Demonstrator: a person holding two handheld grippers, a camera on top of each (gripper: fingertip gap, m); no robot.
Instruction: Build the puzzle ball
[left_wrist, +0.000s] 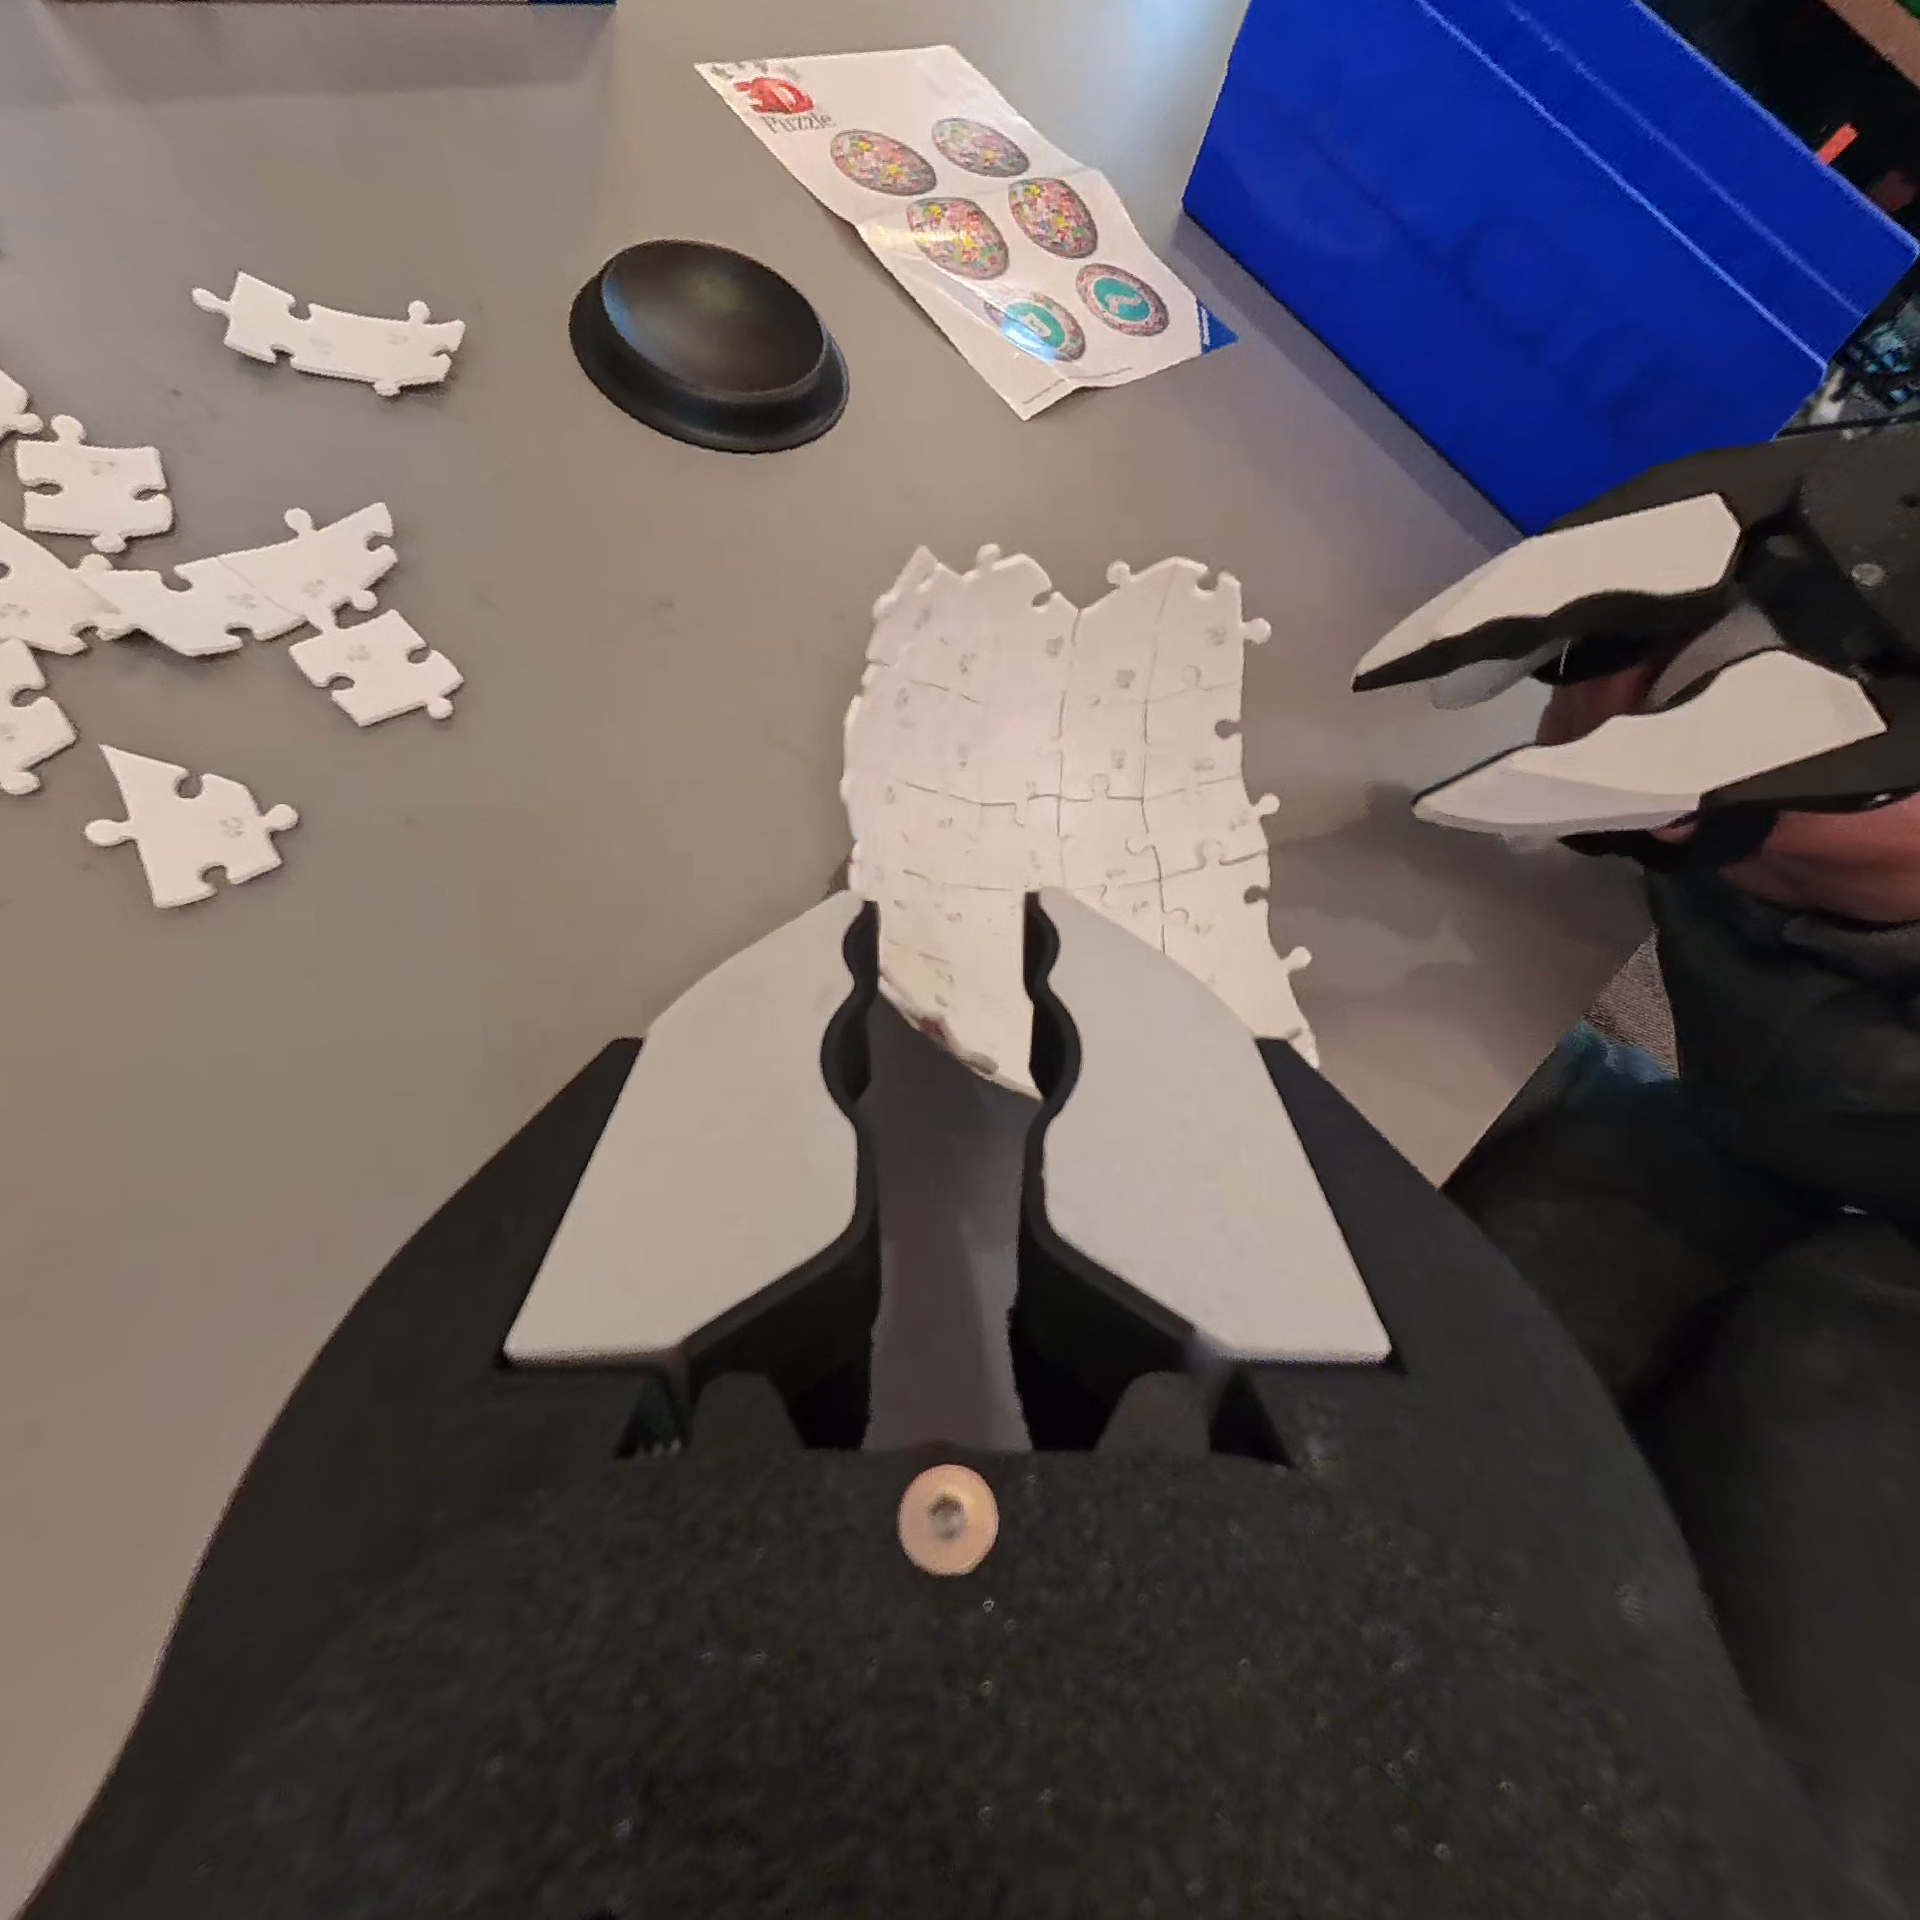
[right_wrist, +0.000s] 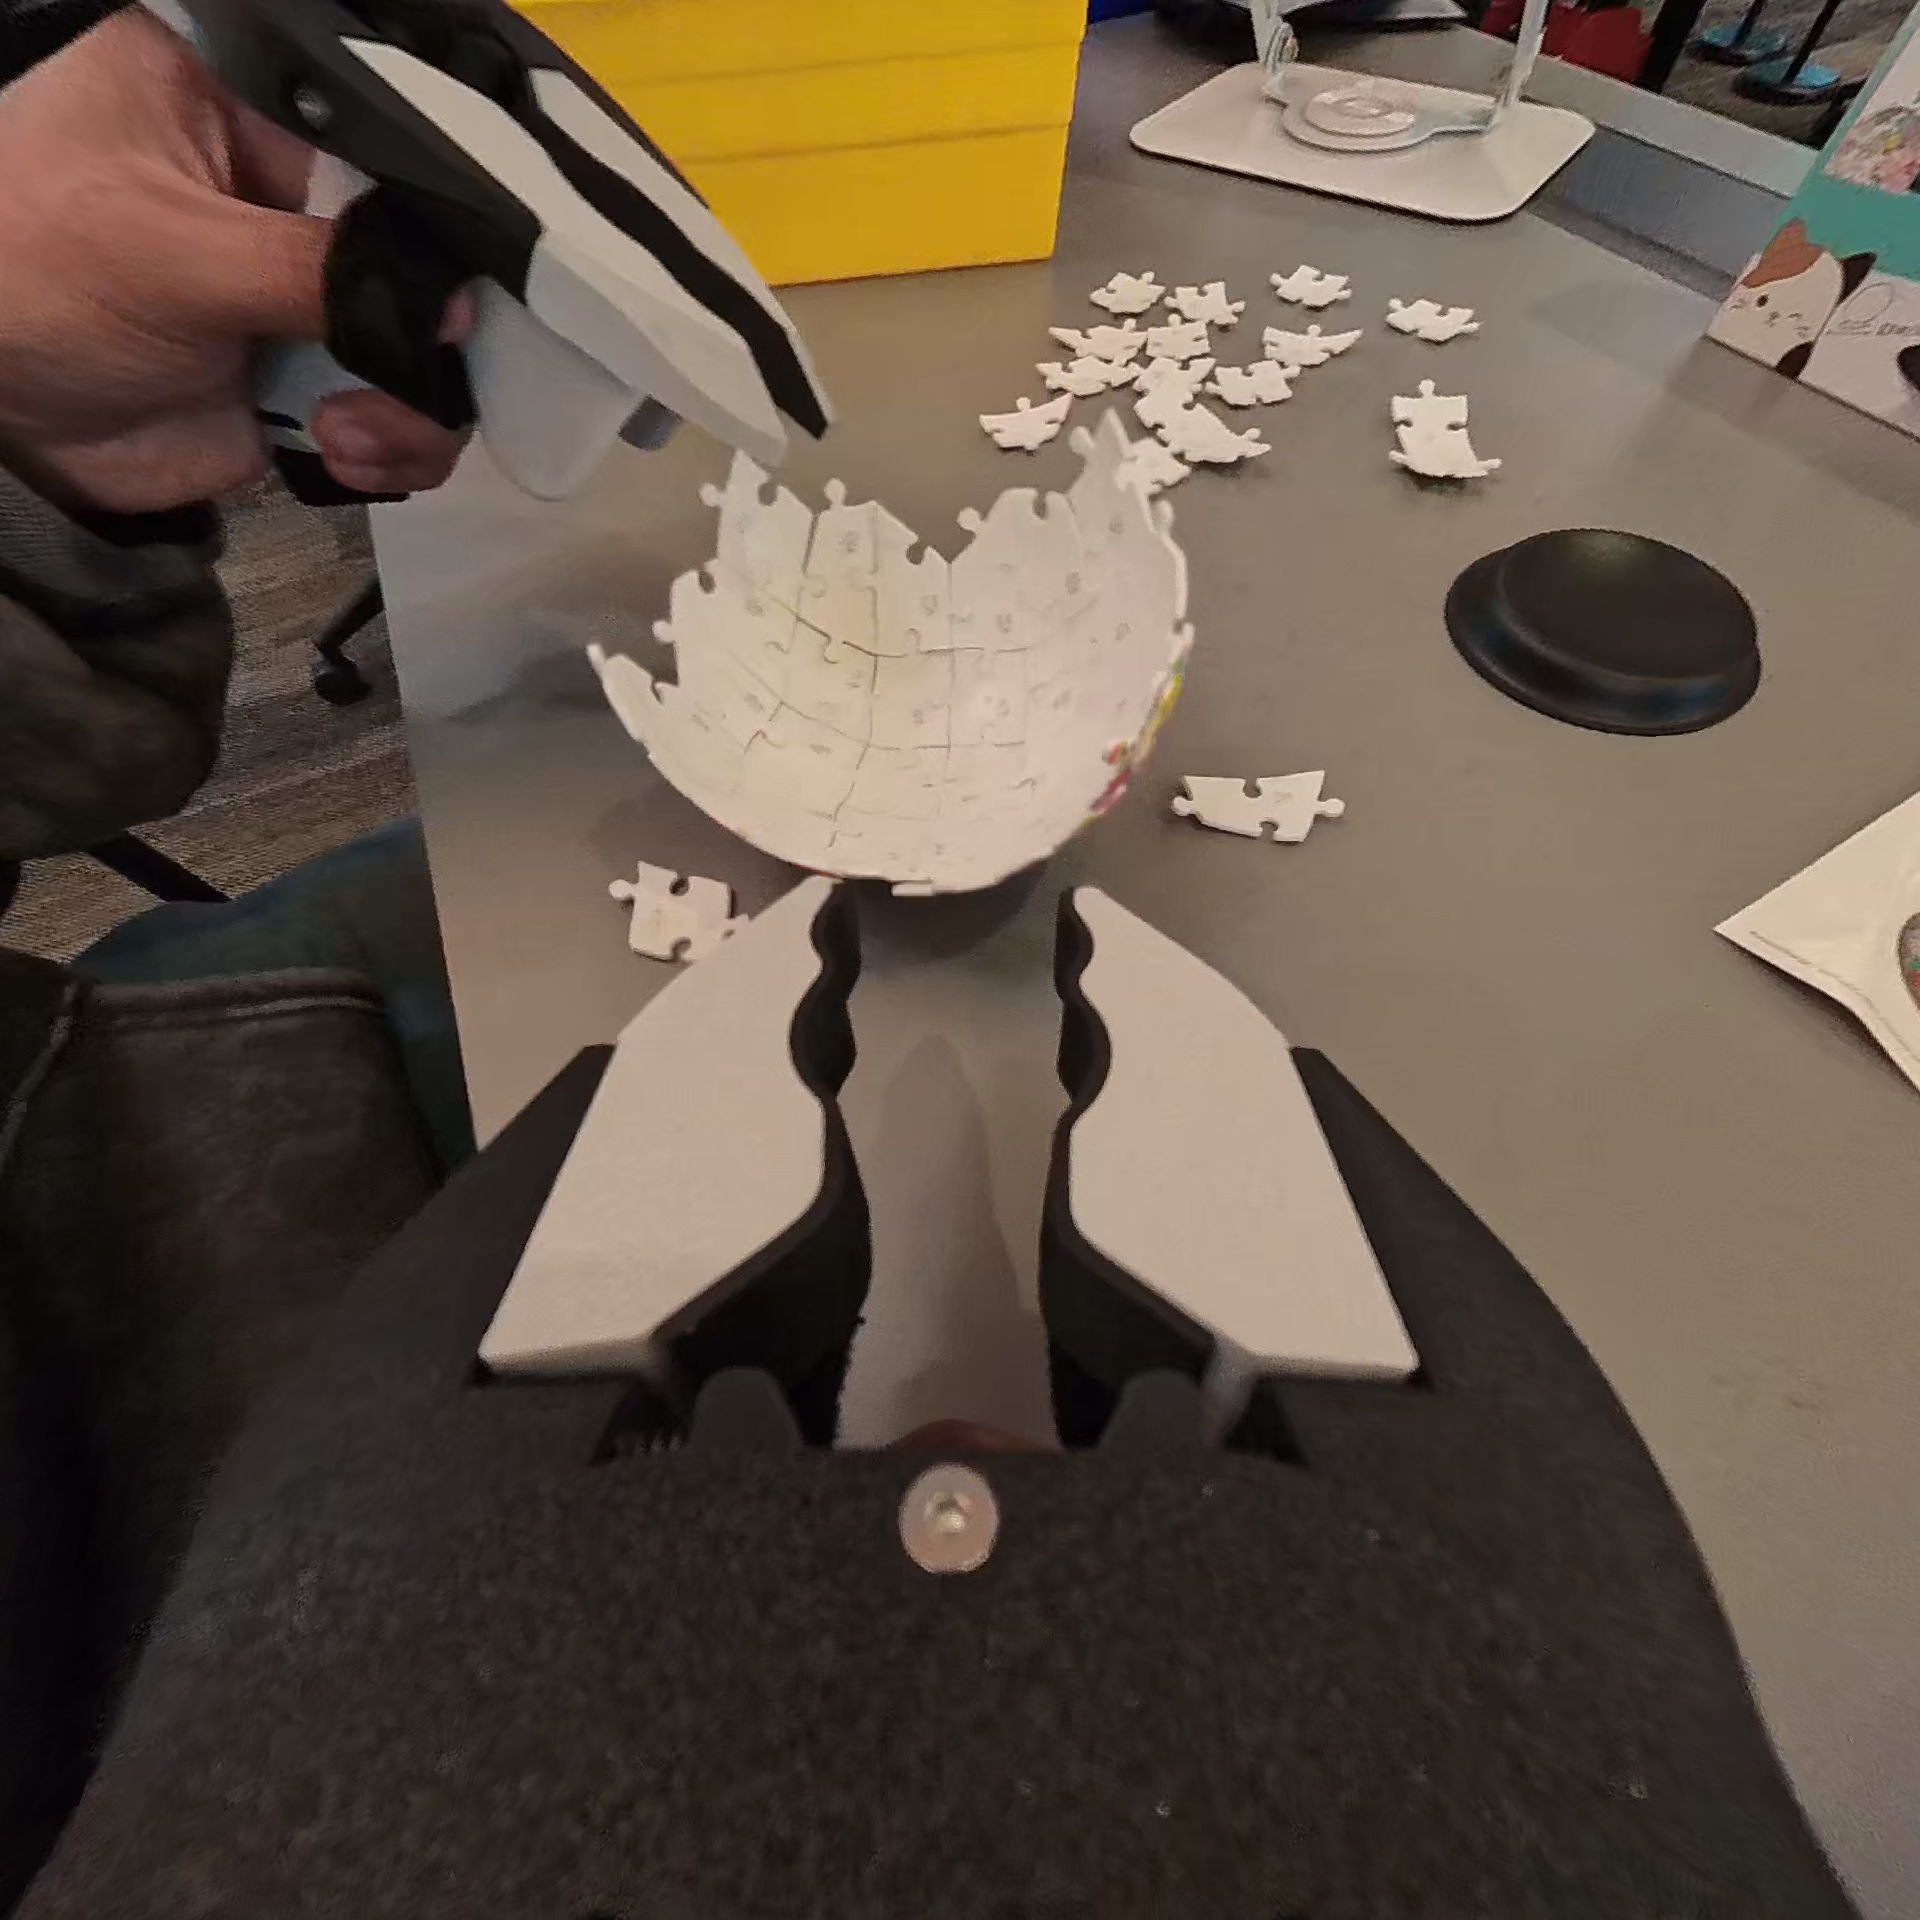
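Grey table (right_wrist: 1455, 1039) with the half-built puzzle ball (right_wrist: 904, 707), an open white shell, at frame centre. Left gripper (left_wrist: 951, 925) appears to pinch the shell's rim, though contact is partly hidden. Right gripper (right_wrist: 951, 914), jaws apart and empty, sits just below the shell. Loose pieces (right_wrist: 1174, 364) lie upper centre, a black stand (right_wrist: 1600, 634) at right, a yellow bin (right_wrist: 862, 135) at the top. A blue bin (left_wrist: 1507, 239) occupies the left view's upper right, an instruction sheet (left_wrist: 956, 218) beside it.
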